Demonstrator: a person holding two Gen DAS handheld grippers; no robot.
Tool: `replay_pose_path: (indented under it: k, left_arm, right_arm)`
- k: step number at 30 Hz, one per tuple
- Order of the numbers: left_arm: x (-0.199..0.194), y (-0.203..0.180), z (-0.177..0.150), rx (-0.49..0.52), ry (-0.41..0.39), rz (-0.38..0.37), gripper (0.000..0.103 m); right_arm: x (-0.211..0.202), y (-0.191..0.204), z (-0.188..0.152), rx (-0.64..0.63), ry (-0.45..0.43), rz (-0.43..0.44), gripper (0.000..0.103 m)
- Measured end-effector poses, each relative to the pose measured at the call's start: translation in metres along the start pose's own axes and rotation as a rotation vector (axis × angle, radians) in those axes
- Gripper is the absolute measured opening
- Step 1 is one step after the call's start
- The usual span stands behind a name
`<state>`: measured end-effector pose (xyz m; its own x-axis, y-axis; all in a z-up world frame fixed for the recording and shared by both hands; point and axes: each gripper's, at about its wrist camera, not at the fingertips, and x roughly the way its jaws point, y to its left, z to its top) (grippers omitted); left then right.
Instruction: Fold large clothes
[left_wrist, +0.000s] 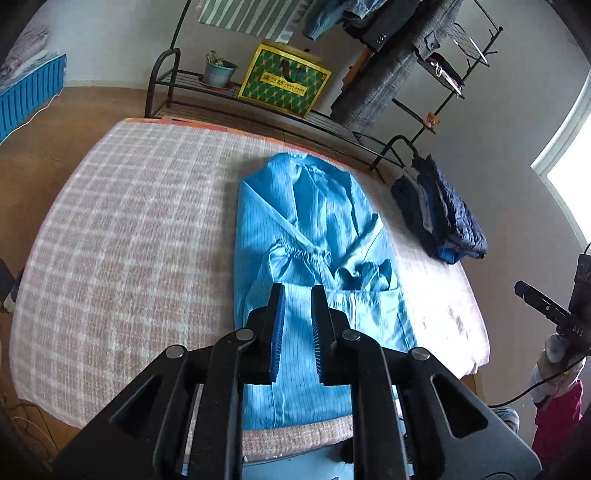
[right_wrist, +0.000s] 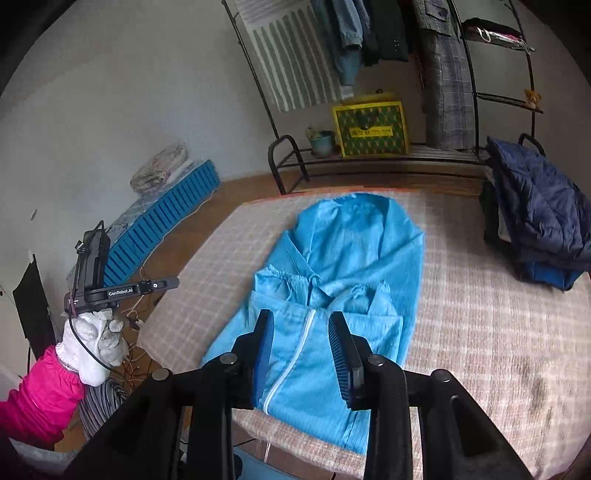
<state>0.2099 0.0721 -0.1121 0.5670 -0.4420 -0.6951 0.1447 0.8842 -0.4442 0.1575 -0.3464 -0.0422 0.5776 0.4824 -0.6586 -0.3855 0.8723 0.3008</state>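
Note:
A bright blue zip-front garment (left_wrist: 314, 236) lies flat on the checked table cover, sleeves folded across its middle, hood at the far end; it also shows in the right wrist view (right_wrist: 343, 266). My left gripper (left_wrist: 298, 291) hangs above the garment's near half, jaws a little apart and empty. My right gripper (right_wrist: 301, 317) hangs above the near hem by the white zip (right_wrist: 295, 363), jaws open and empty. The left gripper's body (right_wrist: 110, 291) with a gloved hand shows at the left of the right wrist view.
A pile of folded dark blue clothes (left_wrist: 439, 218) sits at the table's right edge, also in the right wrist view (right_wrist: 535, 218). Behind the table stands a black metal rack (left_wrist: 173, 81) with a plant pot (left_wrist: 218, 72), a yellow-green box (left_wrist: 284, 79) and hanging clothes.

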Motion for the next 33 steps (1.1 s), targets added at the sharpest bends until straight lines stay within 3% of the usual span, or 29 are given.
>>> replay_pose_path:
  k: [2,3,7,10,18,25,33]
  left_arm:
    - [0.000,0.004,0.014,-0.021,-0.013,-0.009,0.038]
    - [0.003,0.006,0.021,-0.032,-0.016,-0.017,0.040]
    - [0.024,0.022,0.047,-0.082,0.007,-0.040,0.041]
    - [0.049,0.041,0.062,-0.123,0.048,-0.066,0.041]
    - [0.133,0.090,0.081,-0.186,0.160,-0.095,0.041]
    - [0.198,0.110,0.084,-0.186,0.241,-0.141,0.041]
    - [0.233,0.129,0.084,-0.212,0.265,-0.199,0.041]
  right_arm:
    - [-0.001,0.005,0.018,-0.018,-0.012,0.004,0.033]
    - [0.001,0.005,0.029,-0.026,-0.016,0.005,0.033]
    - [0.017,0.002,0.067,-0.041,-0.011,0.031,0.034]
    - [0.039,-0.002,0.095,-0.032,0.009,0.049,0.043]
    - [0.138,-0.027,0.155,0.008,0.103,0.099,0.047]
    - [0.247,-0.077,0.176,0.146,0.192,0.154,0.048]
    - [0.367,-0.115,0.192,0.333,0.250,0.228,0.048]
